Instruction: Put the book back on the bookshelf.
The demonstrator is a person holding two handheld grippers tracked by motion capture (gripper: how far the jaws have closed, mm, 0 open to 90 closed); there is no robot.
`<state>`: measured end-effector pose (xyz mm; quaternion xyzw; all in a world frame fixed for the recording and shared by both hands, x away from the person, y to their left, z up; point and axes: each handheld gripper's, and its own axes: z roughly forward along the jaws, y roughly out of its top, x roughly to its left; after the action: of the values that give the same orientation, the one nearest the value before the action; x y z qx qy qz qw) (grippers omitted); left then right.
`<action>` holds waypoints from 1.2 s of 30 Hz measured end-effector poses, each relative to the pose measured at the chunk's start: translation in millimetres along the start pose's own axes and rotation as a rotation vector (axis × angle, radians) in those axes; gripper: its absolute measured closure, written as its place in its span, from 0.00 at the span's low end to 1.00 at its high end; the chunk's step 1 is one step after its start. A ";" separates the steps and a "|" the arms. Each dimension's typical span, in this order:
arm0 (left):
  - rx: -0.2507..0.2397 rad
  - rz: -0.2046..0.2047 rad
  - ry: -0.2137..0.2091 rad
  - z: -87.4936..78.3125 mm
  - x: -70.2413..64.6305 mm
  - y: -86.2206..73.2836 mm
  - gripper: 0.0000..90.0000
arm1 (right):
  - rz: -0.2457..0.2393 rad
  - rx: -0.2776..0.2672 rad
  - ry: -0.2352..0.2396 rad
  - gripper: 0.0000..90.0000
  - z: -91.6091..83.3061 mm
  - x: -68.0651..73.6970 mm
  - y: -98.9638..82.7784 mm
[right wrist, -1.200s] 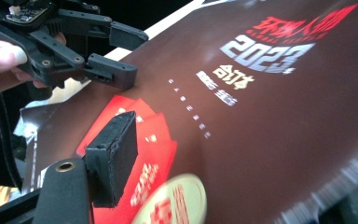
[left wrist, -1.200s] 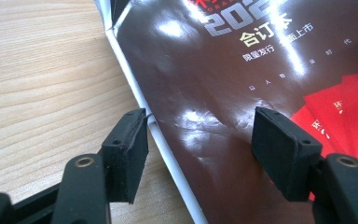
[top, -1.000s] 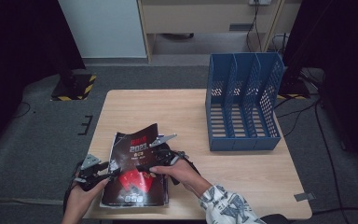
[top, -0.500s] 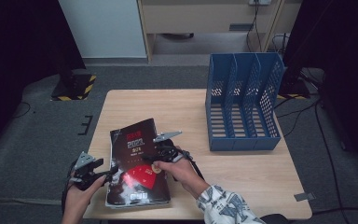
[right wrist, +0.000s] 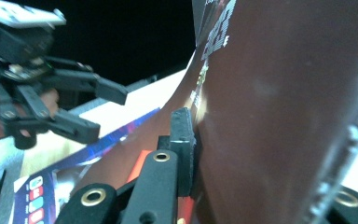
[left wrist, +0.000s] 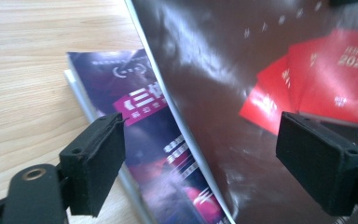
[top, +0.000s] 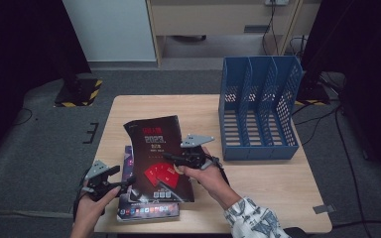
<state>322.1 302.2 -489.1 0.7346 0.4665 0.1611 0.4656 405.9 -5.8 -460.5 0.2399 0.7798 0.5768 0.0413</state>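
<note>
From the high view, the right gripper pinches the dark book and tips it up over the purple book on the table. The left gripper sits at the book's eight o'clock. In the left gripper view, its jaws have just been opening; they stand wide around both books' edges, touching neither. In the right gripper view, the jaws have just closed tight on the dark book.

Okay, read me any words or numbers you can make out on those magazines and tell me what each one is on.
"2023": on a red card printed on the dark magazine's cover.
"2023": in the title block of that cover, seen in the high view.
Remaining title characters there: too blurred to read.
White characters on a pink band, purple magazine underneath: too blurred to read.
Blue file rack: no text.
</note>
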 end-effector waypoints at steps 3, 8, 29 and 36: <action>-0.018 -0.009 -0.026 3.4 -0.7 2.9 0.17 | -0.032 -0.012 -0.001 0.92 -3.2 0.9 2.6; 0.008 0.045 -0.048 20.1 -0.7 12.3 0.18 | -0.077 -0.068 -0.009 0.95 -10.8 3.4 12.7; 0.054 0.095 -0.162 55.1 -1.2 21.8 0.19 | -0.096 -0.204 0.052 0.96 -24.9 1.8 29.1; 0.071 0.138 -0.127 45.2 -0.6 24.0 0.59 | -0.092 -0.209 0.072 0.96 -25.5 1.9 26.6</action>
<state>364.9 274.4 -492.2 0.7899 0.3897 0.1292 0.4555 404.2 -21.6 -427.2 0.1772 0.7265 0.6608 0.0647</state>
